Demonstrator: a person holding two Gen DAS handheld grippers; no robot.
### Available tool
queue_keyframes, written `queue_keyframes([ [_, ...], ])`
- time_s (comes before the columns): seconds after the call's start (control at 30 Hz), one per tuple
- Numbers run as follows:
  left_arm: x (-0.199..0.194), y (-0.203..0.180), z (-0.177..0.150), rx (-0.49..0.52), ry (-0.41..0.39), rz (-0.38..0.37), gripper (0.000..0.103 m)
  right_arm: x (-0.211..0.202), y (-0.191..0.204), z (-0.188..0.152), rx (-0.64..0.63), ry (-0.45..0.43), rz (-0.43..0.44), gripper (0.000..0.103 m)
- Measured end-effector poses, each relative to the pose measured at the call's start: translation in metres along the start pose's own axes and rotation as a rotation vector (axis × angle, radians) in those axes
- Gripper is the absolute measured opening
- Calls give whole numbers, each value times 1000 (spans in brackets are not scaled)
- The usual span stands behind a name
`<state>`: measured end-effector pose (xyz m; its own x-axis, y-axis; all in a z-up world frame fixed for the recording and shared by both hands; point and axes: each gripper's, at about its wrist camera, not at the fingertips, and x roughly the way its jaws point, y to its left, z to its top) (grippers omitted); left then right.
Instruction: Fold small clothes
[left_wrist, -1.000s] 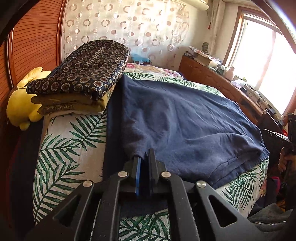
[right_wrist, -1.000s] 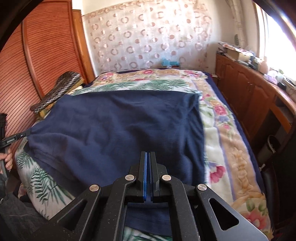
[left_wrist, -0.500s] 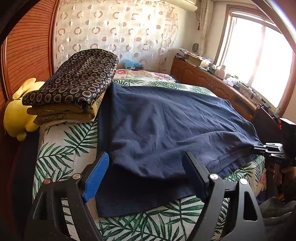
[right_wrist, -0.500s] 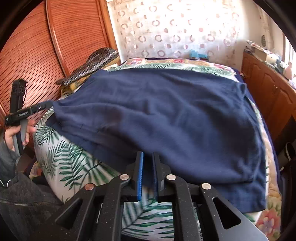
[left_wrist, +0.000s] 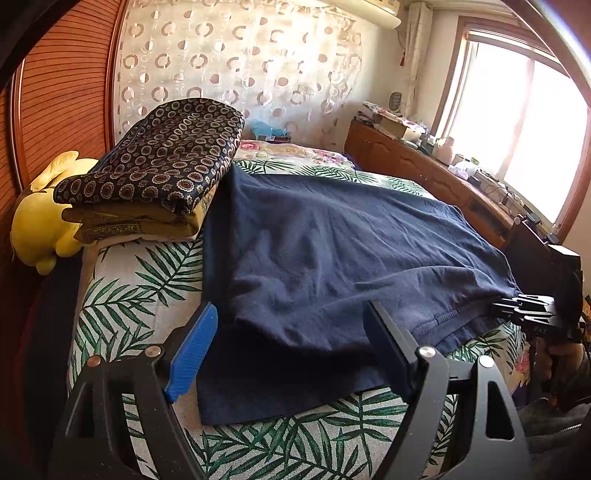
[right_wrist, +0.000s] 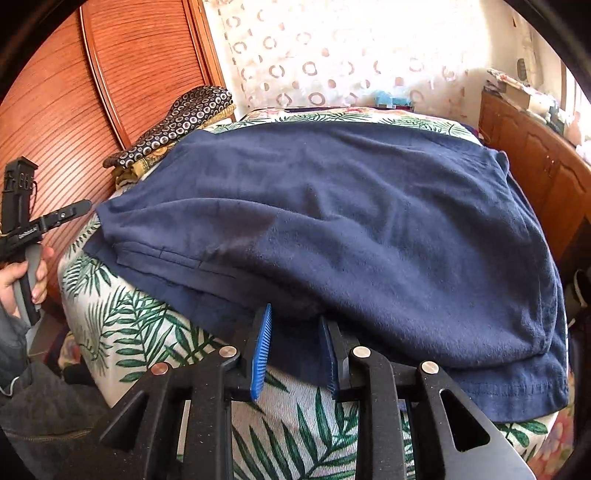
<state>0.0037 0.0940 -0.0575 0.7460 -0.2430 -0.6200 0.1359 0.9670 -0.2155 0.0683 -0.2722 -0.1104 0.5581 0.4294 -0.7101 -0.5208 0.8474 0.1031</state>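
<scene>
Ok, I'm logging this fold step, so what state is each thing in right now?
Navy garment: spread on the bed, near edge doubled over, released.
Left hand-held gripper: wide open, holding nothing.
Right hand-held gripper: slightly open at the garment's edge, not pinching it.
Patterned folded cloths: stacked, folded, beside the garment.
Yellow plush toy: lying against the headboard.

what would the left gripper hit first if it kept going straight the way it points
Probably the navy garment: its near folded edge lies right between the open left gripper fingers, on the bed. Depth is hard to judge.
</scene>
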Motion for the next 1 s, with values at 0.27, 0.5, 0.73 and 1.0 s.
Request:
queue_keyframes([
  [0.27, -1, 2, 0, -14, -8, 6, 82, -30, 11, -9, 8, -1, 102, 3],
  [0.5, -1, 4, 0, -25, -12, 12, 82, -49, 21, -16, -10, -29, 81, 3],
  [0.73, -1, 6, 0, -24, -11, 29, 82, -52, 26, -11, -25, -51, 50, 8],
  [1.0, 9, 9, 0, -26, 14, 77, 82, -41, 26, -4, -54, -70, 28, 28],
])
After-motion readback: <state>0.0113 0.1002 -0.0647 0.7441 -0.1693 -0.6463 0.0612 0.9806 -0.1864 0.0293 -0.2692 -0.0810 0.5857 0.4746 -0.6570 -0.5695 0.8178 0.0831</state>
